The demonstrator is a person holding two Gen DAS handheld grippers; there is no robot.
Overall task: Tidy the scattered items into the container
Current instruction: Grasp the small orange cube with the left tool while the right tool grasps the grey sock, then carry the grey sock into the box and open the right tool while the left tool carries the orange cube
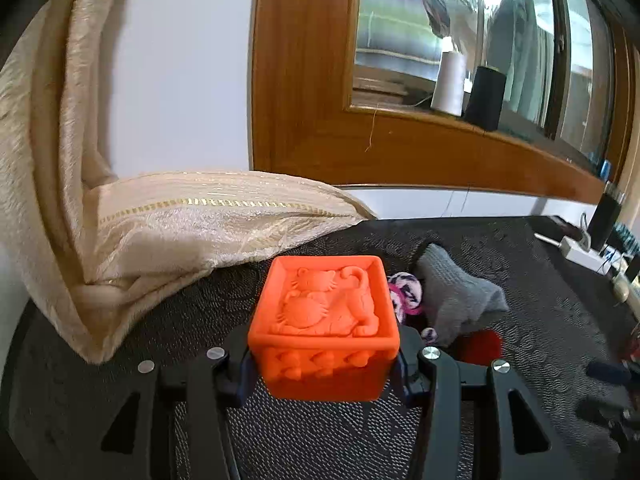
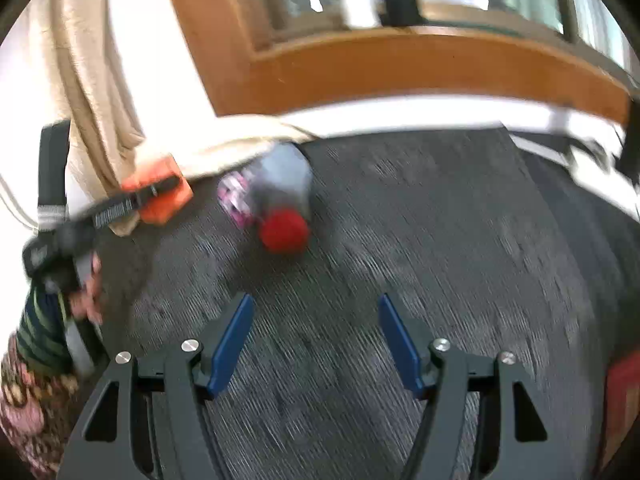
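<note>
Orange and embossed with a cartoon cat, a soft toy block (image 1: pixel 324 328) is sitting clamped between the jaws of the left gripper (image 1: pixel 323 364), just above the dark woven tabletop (image 1: pixel 120 360). Its cat face is pointing up and slightly away; nearly cubic, it has no clear long axis. Beyond it, a grey sock (image 1: pixel 456 300), a pink-and-white patterned ball (image 1: pixel 406 290) and a red ball (image 1: pixel 480 346) are lying bunched together beside a cream curtain (image 1: pixel 180 224).

From the right wrist, blurred, the right gripper (image 2: pixel 316 344) is hanging over bare tabletop with its blue pads (image 2: pixel 232 344) apart and nothing between them. The block is showing far left, in the left gripper.

Judging by this, the carrying step is in hand: next, the block needs taking to the container, which cannot be made out for certain in either view.
</note>
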